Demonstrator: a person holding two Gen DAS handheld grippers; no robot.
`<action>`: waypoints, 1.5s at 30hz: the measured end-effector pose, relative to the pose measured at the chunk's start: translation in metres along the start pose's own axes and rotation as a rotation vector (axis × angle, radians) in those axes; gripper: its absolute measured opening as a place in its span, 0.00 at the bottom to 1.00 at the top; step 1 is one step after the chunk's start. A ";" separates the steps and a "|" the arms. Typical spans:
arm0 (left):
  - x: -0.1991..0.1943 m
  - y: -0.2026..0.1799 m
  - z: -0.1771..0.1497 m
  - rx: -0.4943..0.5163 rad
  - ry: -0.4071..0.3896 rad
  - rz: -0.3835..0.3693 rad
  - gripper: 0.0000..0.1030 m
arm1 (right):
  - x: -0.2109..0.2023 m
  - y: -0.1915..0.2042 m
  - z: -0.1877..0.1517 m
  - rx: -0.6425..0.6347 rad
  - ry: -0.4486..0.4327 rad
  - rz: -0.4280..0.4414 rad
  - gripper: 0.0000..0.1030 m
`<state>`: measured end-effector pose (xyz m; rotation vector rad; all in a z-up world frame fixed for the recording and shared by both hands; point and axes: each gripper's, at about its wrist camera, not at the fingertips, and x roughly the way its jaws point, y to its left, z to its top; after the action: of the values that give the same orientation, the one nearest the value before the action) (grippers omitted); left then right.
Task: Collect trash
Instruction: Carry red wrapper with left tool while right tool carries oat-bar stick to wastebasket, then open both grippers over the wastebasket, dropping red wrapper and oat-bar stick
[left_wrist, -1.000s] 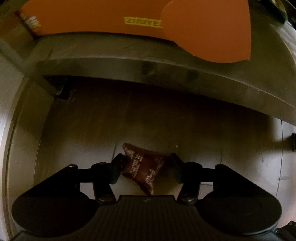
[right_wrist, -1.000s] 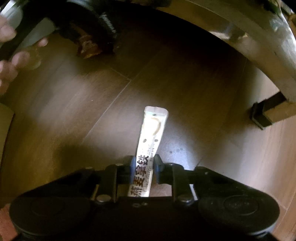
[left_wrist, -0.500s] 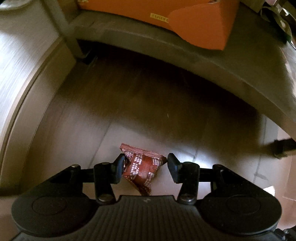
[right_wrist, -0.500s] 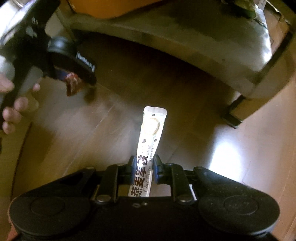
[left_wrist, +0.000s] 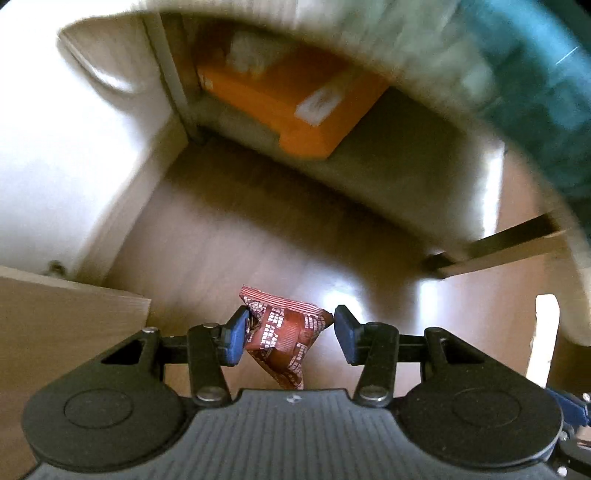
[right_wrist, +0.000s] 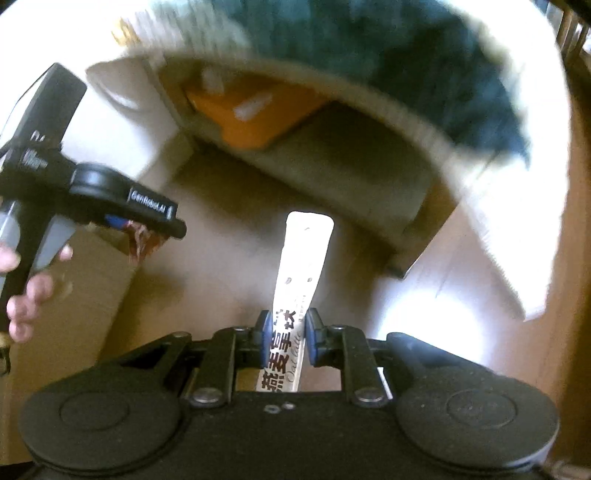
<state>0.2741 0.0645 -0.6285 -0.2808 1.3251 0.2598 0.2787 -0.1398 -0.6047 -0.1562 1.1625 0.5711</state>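
Note:
A crumpled red-brown wrapper hangs above the wooden floor, pinched between the blue pads of my left gripper. In the right wrist view the same wrapper dangles under the left tool, which a hand holds at the left edge. My right gripper is shut on a long white sachet with dark printed characters; its free end sticks forward and up from the pads.
An orange box lies on a low shelf under a table with a blurred teal cover. A dark table foot stands at the right. A light wooden panel is at the left, below a white wall.
Both grippers have risen well above the floor, each carrying its piece of trash. The shelf and orange box look smaller and farther away, and the table top has come into view.

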 end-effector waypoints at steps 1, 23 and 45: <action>-0.026 -0.004 0.003 -0.001 -0.009 -0.006 0.47 | -0.022 0.002 0.009 -0.003 -0.011 0.002 0.17; -0.370 -0.089 0.141 0.118 -0.293 -0.155 0.47 | -0.327 -0.010 0.174 0.038 -0.312 0.000 0.17; -0.385 -0.163 0.312 0.155 -0.343 -0.184 0.47 | -0.340 -0.057 0.344 0.018 -0.443 -0.119 0.17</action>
<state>0.5284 0.0099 -0.1759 -0.2140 0.9670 0.0453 0.4967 -0.1658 -0.1698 -0.0772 0.7225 0.4603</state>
